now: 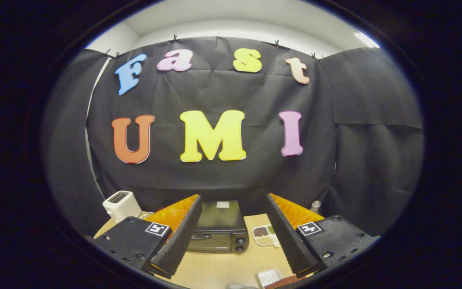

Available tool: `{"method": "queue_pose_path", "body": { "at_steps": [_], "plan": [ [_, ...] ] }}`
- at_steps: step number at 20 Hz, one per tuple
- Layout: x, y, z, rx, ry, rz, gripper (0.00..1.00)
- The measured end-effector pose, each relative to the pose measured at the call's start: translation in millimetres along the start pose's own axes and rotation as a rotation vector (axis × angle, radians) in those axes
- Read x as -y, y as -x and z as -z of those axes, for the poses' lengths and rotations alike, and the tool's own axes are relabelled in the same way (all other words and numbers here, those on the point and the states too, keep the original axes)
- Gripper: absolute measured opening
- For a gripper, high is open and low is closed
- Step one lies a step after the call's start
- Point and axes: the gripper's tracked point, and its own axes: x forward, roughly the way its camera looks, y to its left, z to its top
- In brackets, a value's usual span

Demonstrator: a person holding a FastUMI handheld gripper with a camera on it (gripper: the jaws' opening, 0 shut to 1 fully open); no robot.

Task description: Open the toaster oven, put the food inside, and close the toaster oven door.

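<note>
While your gripper point(231, 237) hangs with its fingers spread wide and nothing between them, the toaster oven point(219, 228) sits beyond them on the wooden table point(219, 269) with its door shut, so the opening step looks not yet begun. From this height and distance you could, I judge, miss the slim door handle point(199, 237) or shove the whole oven back against the cloth wall instead of swinging the door down. Mind the food tray point(266, 235) just right of the oven, where your right finger passes close, a white ridged tray point(270, 277) near you, and the white toaster point(121, 204) at the left.
</note>
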Motion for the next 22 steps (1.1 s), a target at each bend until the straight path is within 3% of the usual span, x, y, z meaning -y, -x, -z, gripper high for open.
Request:
{"method": "queue_pose_path", "body": {
  "at_steps": [6, 12, 19, 22],
  "plan": [
    [-61, -67, 65, -0.083, 0.039, -0.031, 1.00],
    [-90, -120, 136, -0.188, 0.070, -0.017, 1.00],
    [-101, -138, 179, -0.270, 0.089, -0.023, 1.00],
    [-100, -137, 177, -0.260, 0.091, -0.025, 1.00]
  ]
}}
